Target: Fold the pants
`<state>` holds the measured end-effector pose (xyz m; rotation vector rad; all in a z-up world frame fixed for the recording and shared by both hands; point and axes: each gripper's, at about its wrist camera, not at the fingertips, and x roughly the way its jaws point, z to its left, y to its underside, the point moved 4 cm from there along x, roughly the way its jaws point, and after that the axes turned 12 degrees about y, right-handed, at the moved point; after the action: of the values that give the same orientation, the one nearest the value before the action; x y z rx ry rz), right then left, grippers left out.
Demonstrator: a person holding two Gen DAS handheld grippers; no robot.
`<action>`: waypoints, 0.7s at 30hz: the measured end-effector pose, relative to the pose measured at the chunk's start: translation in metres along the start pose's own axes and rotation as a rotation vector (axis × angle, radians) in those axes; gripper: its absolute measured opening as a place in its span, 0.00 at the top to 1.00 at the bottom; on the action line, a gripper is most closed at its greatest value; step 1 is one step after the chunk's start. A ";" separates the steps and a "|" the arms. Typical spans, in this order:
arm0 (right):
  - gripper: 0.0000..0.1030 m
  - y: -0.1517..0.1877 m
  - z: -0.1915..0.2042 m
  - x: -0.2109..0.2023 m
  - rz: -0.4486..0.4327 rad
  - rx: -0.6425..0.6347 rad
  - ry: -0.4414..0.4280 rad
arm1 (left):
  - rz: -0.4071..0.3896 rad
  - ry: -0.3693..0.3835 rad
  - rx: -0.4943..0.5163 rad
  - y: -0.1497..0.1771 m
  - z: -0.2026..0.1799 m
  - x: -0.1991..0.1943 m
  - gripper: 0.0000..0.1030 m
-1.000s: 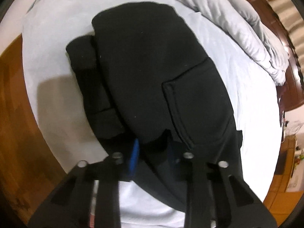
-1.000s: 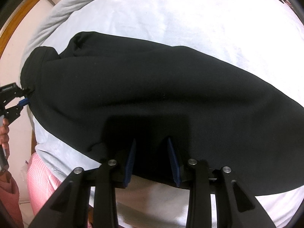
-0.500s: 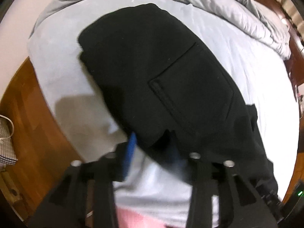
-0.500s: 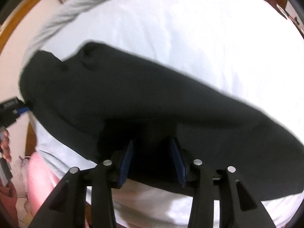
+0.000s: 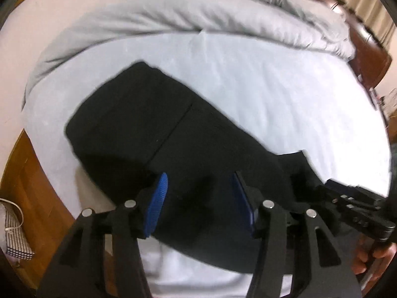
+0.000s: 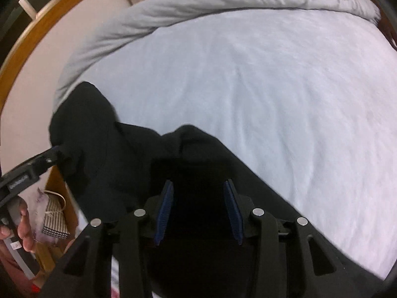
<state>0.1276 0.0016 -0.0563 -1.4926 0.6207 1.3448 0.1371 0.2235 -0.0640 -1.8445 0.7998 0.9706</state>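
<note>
Pale sheet (image 5: 273,94) across the bed, grey duvet (image 5: 223,12) bunched at the far side, and the black pants (image 5: 148,124) lie folded near my edge. My left gripper (image 5: 198,198) has its fingers set wide apart over the near hem, cloth between them, though I can't tell whether the blue pads (image 5: 158,198) actually pinch anything. My right gripper (image 6: 198,211) also stands wide, fabric lifted up between its fingers (black on black, so contact is anyone's guess). I'd judge we're mid-fold: best to move both grips together and level, keep the edge taut, then lay it square on the layer below. Near hem is hidden under my fingers, blur softens the edges, and a checked bag (image 5: 15,238) sits on the floor.
</note>
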 end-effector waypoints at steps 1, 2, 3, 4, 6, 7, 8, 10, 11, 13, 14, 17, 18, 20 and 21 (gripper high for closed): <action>0.58 -0.004 0.002 0.007 0.009 -0.005 -0.007 | 0.015 -0.007 -0.009 0.002 0.007 0.009 0.48; 0.58 -0.006 0.002 0.012 0.017 -0.006 -0.014 | 0.025 -0.004 -0.011 0.006 0.013 0.013 0.48; 0.58 -0.008 0.001 0.017 0.024 -0.009 -0.021 | 0.035 -0.007 -0.004 0.008 0.016 0.020 0.48; 0.57 -0.011 0.002 0.023 0.030 -0.011 -0.024 | 0.032 -0.012 0.008 0.011 0.018 0.021 0.48; 0.50 -0.011 0.004 0.030 0.041 -0.021 -0.040 | 0.027 -0.021 0.035 0.013 0.014 0.022 0.45; 0.49 -0.013 0.007 0.037 0.060 -0.034 -0.065 | 0.028 -0.019 0.044 0.015 0.014 0.022 0.43; 0.48 -0.013 0.008 0.040 0.068 -0.042 -0.069 | 0.028 -0.013 0.043 0.014 0.014 0.022 0.43; 0.58 -0.016 0.011 0.046 0.057 -0.077 -0.053 | 0.028 0.005 0.030 0.014 0.016 0.020 0.43; 0.77 -0.019 0.012 0.045 0.043 -0.090 -0.055 | 0.030 0.012 0.025 0.013 0.017 0.020 0.43; 0.97 -0.027 0.011 0.041 0.028 -0.065 -0.152 | 0.030 0.026 0.017 0.015 0.019 0.015 0.43; 0.97 -0.035 0.003 0.034 -0.004 -0.024 -0.183 | 0.028 0.031 0.010 0.015 0.020 0.015 0.43; 0.97 -0.053 -0.011 0.020 -0.075 0.031 -0.186 | 0.014 0.017 -0.017 0.021 0.024 0.012 0.34; 0.97 -0.058 -0.014 0.021 -0.079 0.058 -0.188 | 0.004 -0.001 -0.004 0.026 0.024 0.014 0.34; 0.97 -0.062 -0.013 0.031 -0.067 0.061 -0.156 | 0.001 -0.050 0.057 0.033 0.019 0.019 0.34; 0.97 -0.062 -0.010 0.040 -0.053 0.045 -0.127 | -0.005 -0.076 0.089 0.035 0.016 0.022 0.34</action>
<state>0.1963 0.0253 -0.0745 -1.3670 0.5232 1.3642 0.1141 0.2205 -0.1016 -1.7228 0.7799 0.9801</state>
